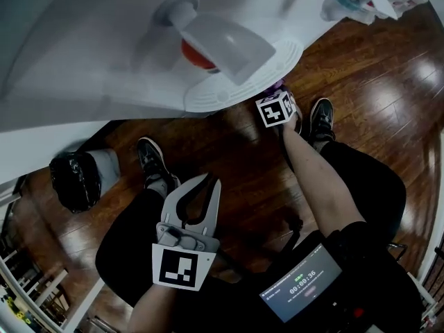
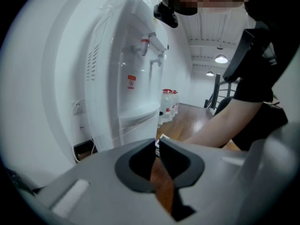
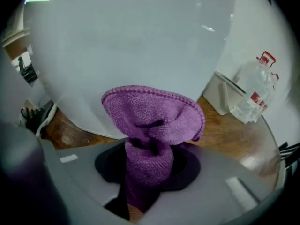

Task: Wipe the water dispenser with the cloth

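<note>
Now, the left gripper [image 2: 157, 146] hangs with jaws together on nothing, the water dispenser [image 2: 126, 78] well ahead of them. The right gripper [image 3: 149, 165] has its jaws clamped on the purple cloth [image 3: 152, 111], whose bunched head stands just beyond the tips, near the dispenser's white wall. Press that head flat and stroke evenly.

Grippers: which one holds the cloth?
The right gripper: the purple cloth is clamped between its jaws. The left gripper has its jaws together, with nothing between them.
</note>
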Motion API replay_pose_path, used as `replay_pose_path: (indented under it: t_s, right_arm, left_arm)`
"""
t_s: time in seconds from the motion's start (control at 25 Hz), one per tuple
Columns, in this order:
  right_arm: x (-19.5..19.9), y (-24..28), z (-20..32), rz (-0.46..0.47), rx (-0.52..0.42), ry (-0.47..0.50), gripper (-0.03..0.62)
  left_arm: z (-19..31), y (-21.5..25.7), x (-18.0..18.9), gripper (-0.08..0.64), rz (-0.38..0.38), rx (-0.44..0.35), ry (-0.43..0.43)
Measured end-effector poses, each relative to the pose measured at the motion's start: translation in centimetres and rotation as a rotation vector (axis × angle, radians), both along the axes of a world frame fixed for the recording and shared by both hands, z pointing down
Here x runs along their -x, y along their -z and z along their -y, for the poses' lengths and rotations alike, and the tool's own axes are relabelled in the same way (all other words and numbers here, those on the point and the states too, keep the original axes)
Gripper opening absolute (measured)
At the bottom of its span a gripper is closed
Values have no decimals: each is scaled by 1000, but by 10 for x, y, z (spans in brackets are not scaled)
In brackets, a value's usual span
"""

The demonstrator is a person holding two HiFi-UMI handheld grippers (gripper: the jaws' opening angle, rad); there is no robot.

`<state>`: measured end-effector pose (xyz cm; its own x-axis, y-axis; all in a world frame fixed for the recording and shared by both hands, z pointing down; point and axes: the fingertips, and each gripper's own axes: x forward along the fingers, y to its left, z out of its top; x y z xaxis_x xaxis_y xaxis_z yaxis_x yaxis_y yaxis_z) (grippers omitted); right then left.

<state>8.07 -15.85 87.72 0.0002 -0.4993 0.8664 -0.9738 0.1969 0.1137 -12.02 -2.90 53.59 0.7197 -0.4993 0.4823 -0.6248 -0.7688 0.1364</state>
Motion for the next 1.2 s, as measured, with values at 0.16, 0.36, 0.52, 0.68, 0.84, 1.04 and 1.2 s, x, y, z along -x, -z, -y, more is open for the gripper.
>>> replay_pose_path:
  t_s: [0.16, 0.36, 0.52, 0.68, 0.84, 1.04, 1.2]
  right_arm:
    - [89, -12, -15, 66, 26, 146, 140]
    - [201, -16, -35, 145, 32, 361, 140]
    - [273, -13, -46, 211, 6, 530, 140]
    - [271, -16, -41, 236, 15, 554, 140]
    - [198, -48, -31, 210, 70, 447, 140]
    - [54, -80, -16, 92, 90, 170, 138]
    - [-18, -58, 2, 41, 65, 102, 138]
  left_arm:
    - [2, 4, 9, 44, 1, -2, 20]
    - [2, -4, 26, 44, 21, -4, 48]
    - [6, -13, 36, 44, 40, 6, 78]
    - [8, -12, 34, 44, 40, 1, 90]
    - [4, -25, 28, 44, 64, 34, 60]
    - [11, -31, 21, 44, 56, 99, 97]
    - [19, -24, -4, 44, 44, 59, 59]
